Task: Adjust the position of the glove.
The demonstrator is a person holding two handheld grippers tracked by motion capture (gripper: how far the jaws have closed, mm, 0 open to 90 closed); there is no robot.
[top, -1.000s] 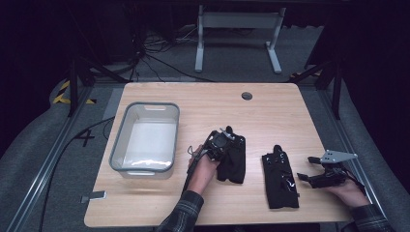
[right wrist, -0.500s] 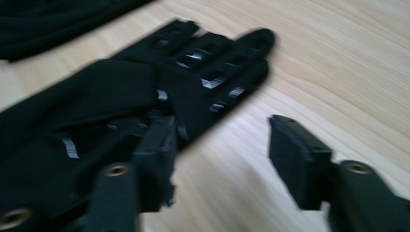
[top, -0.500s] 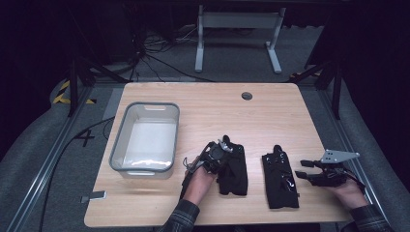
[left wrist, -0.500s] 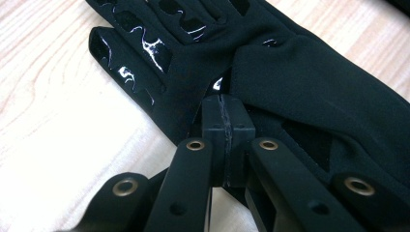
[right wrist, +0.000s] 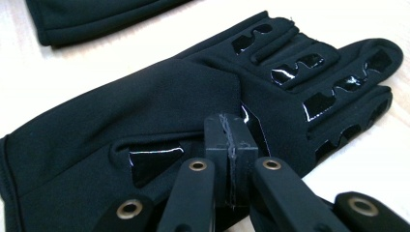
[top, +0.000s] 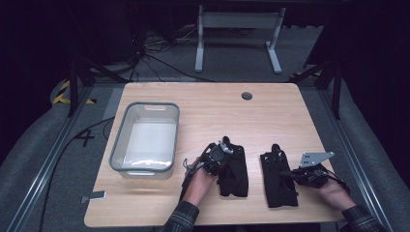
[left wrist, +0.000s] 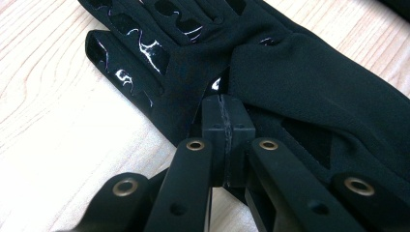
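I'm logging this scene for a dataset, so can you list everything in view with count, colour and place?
Left glove: one, black, table front centre, under the left gripper.
Right glove: one, black, table front right, beside the right gripper.
Bin: one, grey rim, pale inside, table left.
Table: one, light wood.
Grommet: one, dark, table far edge.
Stand: one, grey, floor behind the table.
Left gripper: one, black, jaws together at the left glove's edge.
Right gripper: one, black, jaws together on the right glove.
Hands: two, bottom edge.
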